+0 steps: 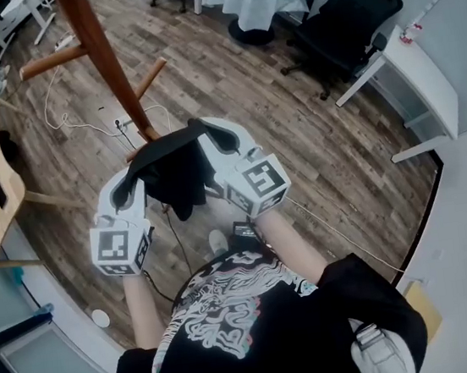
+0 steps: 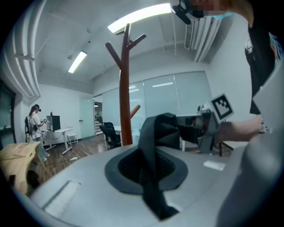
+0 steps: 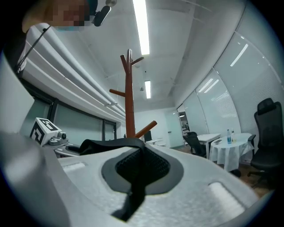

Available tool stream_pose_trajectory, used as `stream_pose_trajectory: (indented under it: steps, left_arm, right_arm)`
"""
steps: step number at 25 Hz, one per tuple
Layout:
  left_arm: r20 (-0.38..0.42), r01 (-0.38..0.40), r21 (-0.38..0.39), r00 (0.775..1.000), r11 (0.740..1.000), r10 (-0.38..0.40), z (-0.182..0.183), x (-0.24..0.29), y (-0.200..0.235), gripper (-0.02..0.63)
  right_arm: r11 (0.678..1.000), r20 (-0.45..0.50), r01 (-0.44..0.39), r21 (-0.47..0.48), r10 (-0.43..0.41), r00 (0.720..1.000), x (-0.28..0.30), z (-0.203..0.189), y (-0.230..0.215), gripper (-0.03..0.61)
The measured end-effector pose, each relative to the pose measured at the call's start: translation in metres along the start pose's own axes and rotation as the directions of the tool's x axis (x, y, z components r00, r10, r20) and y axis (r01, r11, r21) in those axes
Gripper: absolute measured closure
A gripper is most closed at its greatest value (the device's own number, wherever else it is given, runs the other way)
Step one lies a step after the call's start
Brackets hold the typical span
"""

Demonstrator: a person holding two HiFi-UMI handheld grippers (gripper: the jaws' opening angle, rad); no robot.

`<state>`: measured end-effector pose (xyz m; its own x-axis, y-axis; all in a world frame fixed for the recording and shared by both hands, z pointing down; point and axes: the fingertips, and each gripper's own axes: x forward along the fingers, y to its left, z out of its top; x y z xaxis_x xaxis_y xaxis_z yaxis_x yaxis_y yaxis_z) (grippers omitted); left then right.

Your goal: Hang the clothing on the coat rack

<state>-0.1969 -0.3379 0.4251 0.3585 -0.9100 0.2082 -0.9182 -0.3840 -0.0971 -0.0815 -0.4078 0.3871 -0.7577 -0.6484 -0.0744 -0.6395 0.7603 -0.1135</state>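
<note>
**Black garment slung between two closed claws, rack dead ahead**

- Black garment (image 1: 177, 176): off the floor, stretched crosswise between both grippers. Long axis runs left to right across the person's front. Middle sags in a dark fold.
- Coat rack (image 1: 100, 45): reddish-brown wooden trunk, straight ahead of the garment and beyond it. From the head view its foot sits just past the cloth. Both gripper views show the trunk upright in front, forked pegs at the top, well above the claws.
- Lower peg (image 1: 149, 77): angled stub low on the trunk, on the right gripper's side.
- Left gripper (image 1: 133, 179): jaws pressed together, pinching a band of the black cloth. The fabric crosses the dark pad and runs off toward the other claw.
- Right gripper (image 1: 208, 138): jaws likewise pressed shut, nipping the garment's other end. A strip trails down over the pad.
- Which is nearer: the right claw's tip looks a touch closer to the trunk; the left is set back and out to the side.
- Judgement: the pegs lie above and forward, so the coming move calls for lifting the span and dropping its slack middle or collar over a peg. Which part of the garment is pinched, I cannot tell.
</note>
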Motion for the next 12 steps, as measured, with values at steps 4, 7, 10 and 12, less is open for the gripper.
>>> stream_pose_trajectory:
  steps: [4,7,10,12]
  left_arm:
    - [-0.019,0.01,0.006,1.0,1.0,-0.01,0.003,0.011,0.005,0.606]
    - [-0.02,0.012,0.003,1.0,1.0,-0.012,0.008,0.017,0.012,0.606]
    - [-0.032,-0.001,0.016,0.999,1.0,0.001,0.011,0.024,0.019,0.606]
    - [-0.036,-0.005,0.037,0.999,0.999,0.006,0.016,0.027,0.023,0.606]
  right_arm:
    - [1.0,-0.001,-0.007,-0.022,0.007,1.0,0.013,0.008,-0.011,0.577]
    - [1.0,-0.01,-0.014,-0.021,0.014,1.0,0.023,0.007,-0.016,0.577]
    - [1.0,-0.021,-0.014,-0.012,0.014,1.0,0.029,0.006,-0.023,0.576]
    - [1.0,-0.021,-0.006,-0.004,0.006,1.0,0.035,0.008,-0.027,0.576]
